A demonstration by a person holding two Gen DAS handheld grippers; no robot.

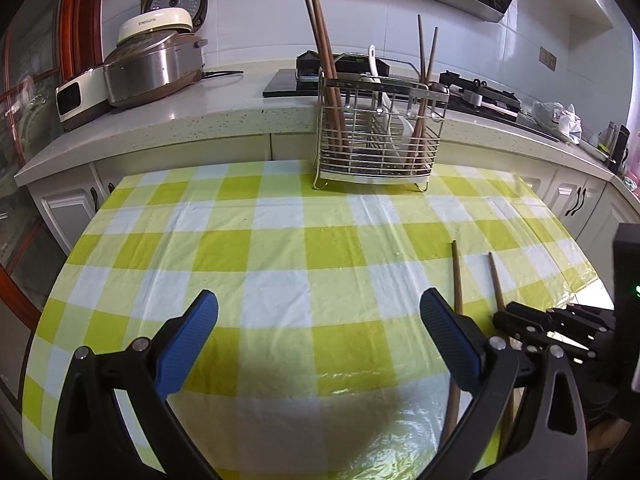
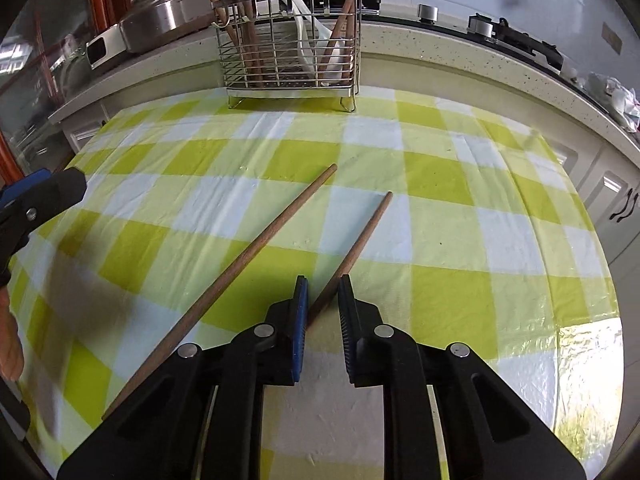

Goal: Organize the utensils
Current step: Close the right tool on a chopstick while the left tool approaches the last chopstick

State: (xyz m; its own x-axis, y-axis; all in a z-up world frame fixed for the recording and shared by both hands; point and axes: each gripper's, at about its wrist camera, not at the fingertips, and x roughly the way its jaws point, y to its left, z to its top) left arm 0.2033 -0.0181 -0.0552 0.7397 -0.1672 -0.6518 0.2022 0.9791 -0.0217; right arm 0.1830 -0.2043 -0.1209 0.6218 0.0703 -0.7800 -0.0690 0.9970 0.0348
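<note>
Two wooden chopsticks lie on the green-and-white checked tablecloth [image 2: 440, 184]. The left chopstick [image 2: 248, 252] lies free. The right chopstick [image 2: 360, 240] runs between the fingers of my right gripper [image 2: 323, 292], whose jaws stand narrowly apart around it. Both chopsticks show in the left wrist view [image 1: 457, 276] [image 1: 496, 280], right of my left gripper [image 1: 320, 312], which is wide open and empty above the cloth. A wire utensil basket [image 1: 380, 128] [image 2: 292, 40] at the far table edge holds several chopsticks and a white spoon [image 1: 380, 92].
A stone counter [image 1: 200, 116] runs behind the table with a rice cooker [image 1: 156, 64] at the left and a gas hob [image 1: 480, 92] at the right. White cabinets [image 1: 576, 200] stand below. The left gripper shows at the left edge of the right wrist view [image 2: 36, 204].
</note>
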